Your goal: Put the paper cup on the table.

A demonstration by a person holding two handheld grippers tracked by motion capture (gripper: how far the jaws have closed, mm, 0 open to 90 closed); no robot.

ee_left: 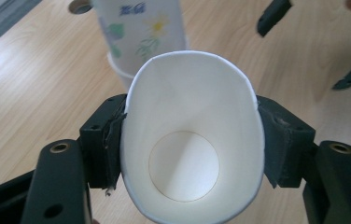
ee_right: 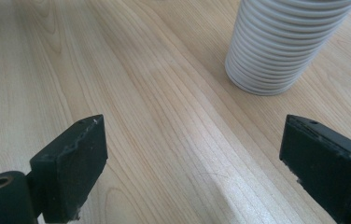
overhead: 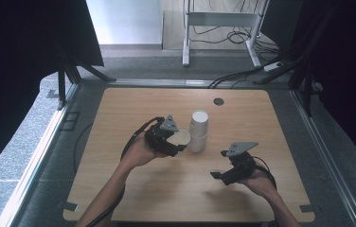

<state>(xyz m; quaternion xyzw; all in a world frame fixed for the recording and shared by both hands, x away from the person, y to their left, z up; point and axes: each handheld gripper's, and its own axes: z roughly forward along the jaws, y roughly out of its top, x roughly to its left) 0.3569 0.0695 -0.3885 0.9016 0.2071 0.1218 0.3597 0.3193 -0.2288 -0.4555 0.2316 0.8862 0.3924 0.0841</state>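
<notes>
Your left gripper (overhead: 172, 142) has a single paper cup (ee_left: 192, 135) clamped by the wall, both pads pressing hard enough to squash the rim oval. The cup lies tipped, mouth toward the camera, just beside the stack of cups (overhead: 198, 131) at mid-table, somewhat nearer the far edge.

Step in hand, as I judge it: one cup separated, not yet placed.

Next: turn it upright and set it down clear of the stack.

Your right gripper (ee_right: 192, 163) stands wide open, empty, over bare table (overhead: 242, 113) toward the right edge.
</notes>
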